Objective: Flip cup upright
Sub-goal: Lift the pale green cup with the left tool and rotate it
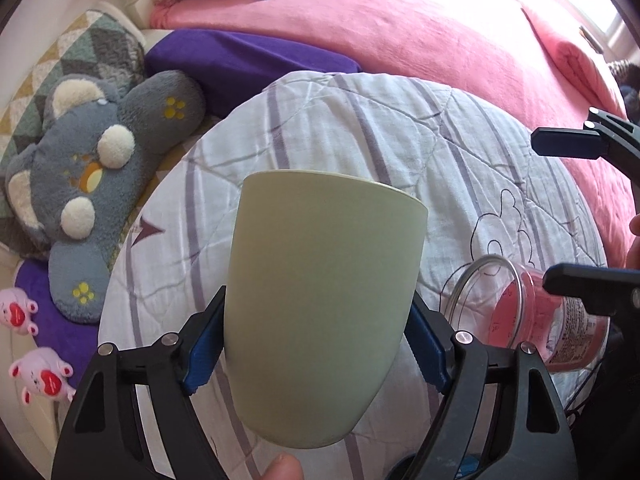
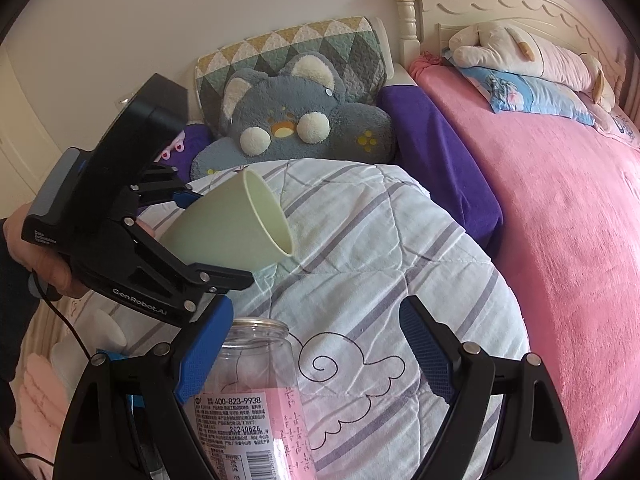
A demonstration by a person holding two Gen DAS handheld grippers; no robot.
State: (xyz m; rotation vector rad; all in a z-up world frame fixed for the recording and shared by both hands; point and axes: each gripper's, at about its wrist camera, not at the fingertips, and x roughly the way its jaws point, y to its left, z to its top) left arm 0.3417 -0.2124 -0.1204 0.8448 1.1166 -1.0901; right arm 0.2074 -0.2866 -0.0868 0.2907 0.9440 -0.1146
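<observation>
A pale green cup (image 1: 320,312) is held between the blue pads of my left gripper (image 1: 316,348), which is shut on its lower body. In the right wrist view the cup (image 2: 236,224) is tilted, its open mouth pointing right and slightly down, lifted above the striped white quilt (image 2: 360,248). My right gripper (image 2: 316,356) is open and empty, low over the quilt, with a clear plastic jar (image 2: 256,392) lying against its left finger. The right gripper's fingers (image 1: 568,142) show at the right edge of the left wrist view.
The clear jar with a pink label (image 1: 532,320) lies on its side on the quilt. A grey plush toy (image 2: 296,120), a purple cloth (image 2: 436,144), a patterned pillow (image 2: 288,48) and a pink blanket (image 2: 560,200) surround the quilt.
</observation>
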